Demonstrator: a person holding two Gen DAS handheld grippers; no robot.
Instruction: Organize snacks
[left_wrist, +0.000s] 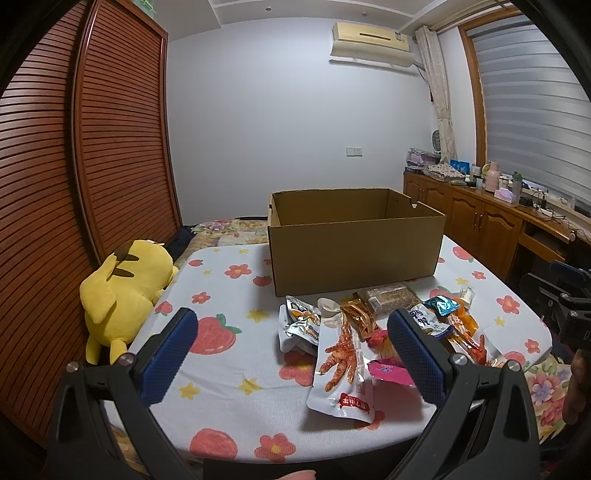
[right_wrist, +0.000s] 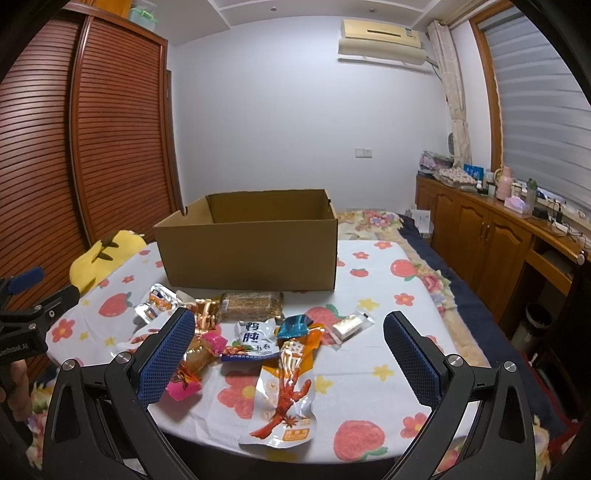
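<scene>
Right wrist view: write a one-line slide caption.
Open right gripper hovers over snack packets before an open cardboard box on a fruit-print table.

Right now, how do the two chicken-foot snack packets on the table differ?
The chicken-foot packet in front of the left gripper is mostly white with a red label at its near end; the chicken-foot packet in front of the right gripper has an orange top and an orange label. The first lies left of the pink wrapper, the second right of it. Both lie flat, outside the cardboard box.
</scene>
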